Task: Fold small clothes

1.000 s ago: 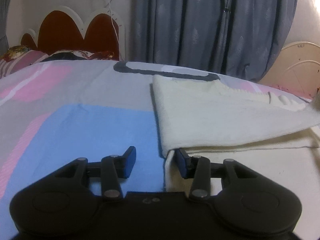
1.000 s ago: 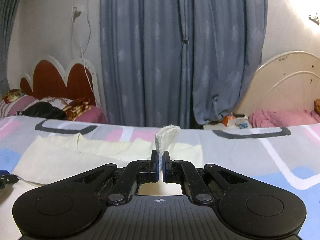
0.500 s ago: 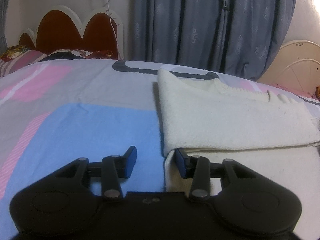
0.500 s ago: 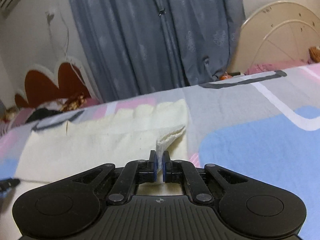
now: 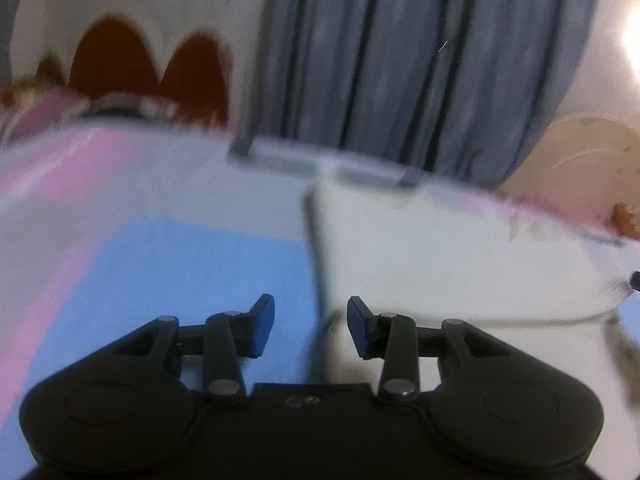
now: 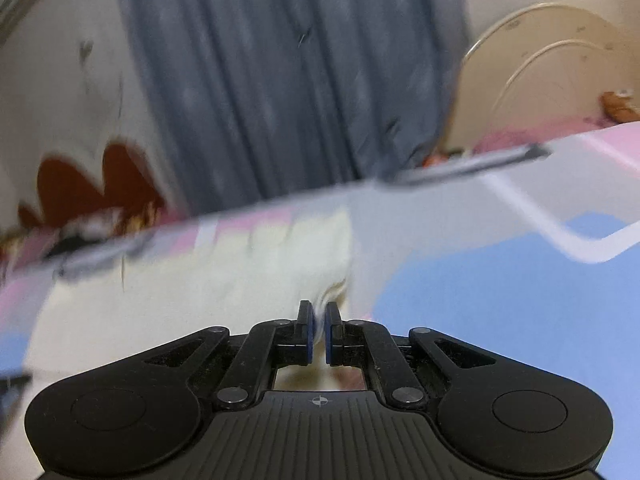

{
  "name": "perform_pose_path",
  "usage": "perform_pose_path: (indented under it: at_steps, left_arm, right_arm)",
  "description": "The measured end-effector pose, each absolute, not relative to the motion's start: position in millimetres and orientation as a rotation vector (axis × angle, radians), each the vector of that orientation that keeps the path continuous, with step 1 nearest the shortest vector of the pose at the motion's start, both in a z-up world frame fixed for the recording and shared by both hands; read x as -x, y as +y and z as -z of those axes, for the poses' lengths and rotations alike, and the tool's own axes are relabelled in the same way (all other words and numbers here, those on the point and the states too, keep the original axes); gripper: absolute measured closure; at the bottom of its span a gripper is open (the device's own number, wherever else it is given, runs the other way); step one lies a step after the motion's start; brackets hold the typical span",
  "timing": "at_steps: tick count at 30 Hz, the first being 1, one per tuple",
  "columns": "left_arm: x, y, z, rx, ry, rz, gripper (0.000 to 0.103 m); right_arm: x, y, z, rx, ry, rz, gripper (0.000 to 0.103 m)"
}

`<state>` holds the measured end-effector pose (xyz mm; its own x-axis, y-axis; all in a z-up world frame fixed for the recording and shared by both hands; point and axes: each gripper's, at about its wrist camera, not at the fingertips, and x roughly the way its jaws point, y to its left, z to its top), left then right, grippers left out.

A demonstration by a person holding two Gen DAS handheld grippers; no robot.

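A cream knitted garment (image 5: 440, 256) lies folded on the patterned bedsheet; both views are blurred by motion. My left gripper (image 5: 311, 326) is open and empty, its jaws astride the garment's left edge near the fold. In the right wrist view the garment (image 6: 248, 280) lies ahead and to the left. My right gripper (image 6: 318, 330) has its jaws a narrow gap apart, with the garment's right corner still between the pads; the cloth there is blurred.
The bedsheet (image 5: 168, 264) has blue, pink and grey blocks. A red scalloped headboard (image 5: 148, 64) and pillows stand at the far left, grey curtains (image 6: 288, 80) behind the bed, and a cream rounded bed end (image 6: 560, 72) at the right.
The right gripper has lowered the garment's corner onto the bed and its jaws have parted slightly. The left gripper has opened wider and shifted a little; both views now blur.
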<state>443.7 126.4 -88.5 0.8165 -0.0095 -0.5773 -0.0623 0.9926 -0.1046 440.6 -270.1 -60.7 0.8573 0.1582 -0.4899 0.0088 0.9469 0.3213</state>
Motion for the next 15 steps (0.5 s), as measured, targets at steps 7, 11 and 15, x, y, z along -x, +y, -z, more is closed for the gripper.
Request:
perform_pose_path:
  at_steps: [7, 11, 15]
  left_arm:
    - [-497.0, 74.1, 96.7, 0.007, 0.64, 0.071, 0.06]
    - [-501.1, 80.9, 118.5, -0.023, 0.684, 0.062, 0.059]
    - [-513.7, 91.1, 108.9, 0.022, 0.652, 0.073, 0.061]
  right_arm:
    - [-455.2, -235.7, 70.2, -0.154, 0.57, -0.132, 0.101]
    - [-463.9, -236.6, 86.3, -0.123, 0.691, -0.106, 0.101]
    - [-454.9, -243.3, 73.8, -0.11, 0.599, -0.128, 0.101]
